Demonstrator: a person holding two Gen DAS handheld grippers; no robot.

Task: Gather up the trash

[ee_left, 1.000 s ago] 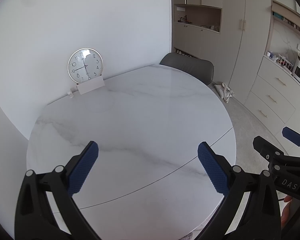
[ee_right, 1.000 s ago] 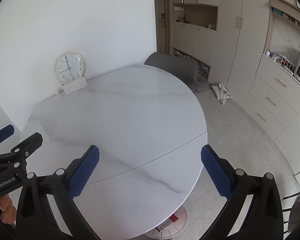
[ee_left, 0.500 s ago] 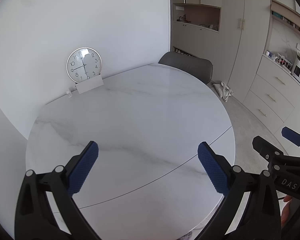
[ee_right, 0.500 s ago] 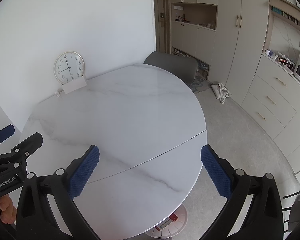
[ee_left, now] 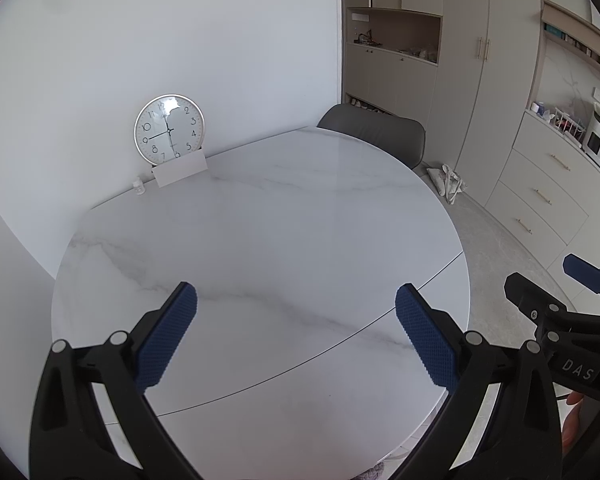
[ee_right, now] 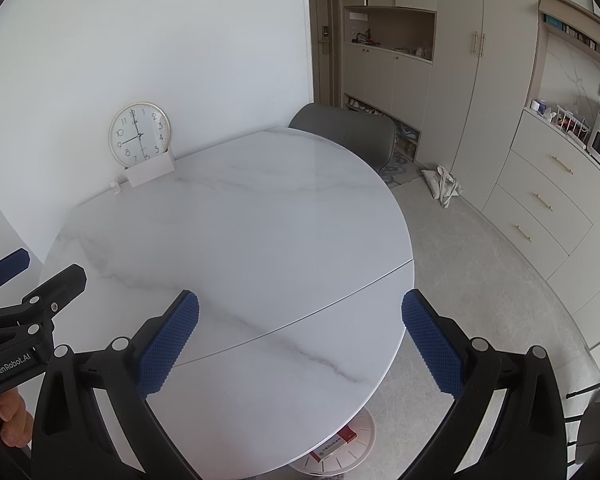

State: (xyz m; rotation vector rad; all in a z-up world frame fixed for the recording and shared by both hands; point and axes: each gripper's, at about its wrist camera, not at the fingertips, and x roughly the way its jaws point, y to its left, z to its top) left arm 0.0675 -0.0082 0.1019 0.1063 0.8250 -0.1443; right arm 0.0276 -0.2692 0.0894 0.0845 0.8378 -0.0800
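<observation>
My left gripper (ee_left: 296,300) is open and empty, held above the near part of a round white marble table (ee_left: 280,232). My right gripper (ee_right: 300,304) is open and empty too, above the table's (ee_right: 240,220) near right edge. Each gripper shows at the side of the other's view: the right one (ee_left: 556,292) and the left one (ee_right: 32,276). No trash shows on the tabletop. A small white bottle (ee_left: 139,187) stands at the far left by the wall, also in the right wrist view (ee_right: 116,187).
A round clock (ee_left: 169,129) leans on the wall behind a white card (ee_left: 180,169). A grey chair (ee_left: 374,129) stands at the far side. A white bag (ee_right: 442,184) lies on the floor by the cabinets (ee_right: 540,200). A red-and-white box (ee_right: 334,446) lies on the table's base.
Both views have shifted only slightly; the grippers stay open and empty over the table.
</observation>
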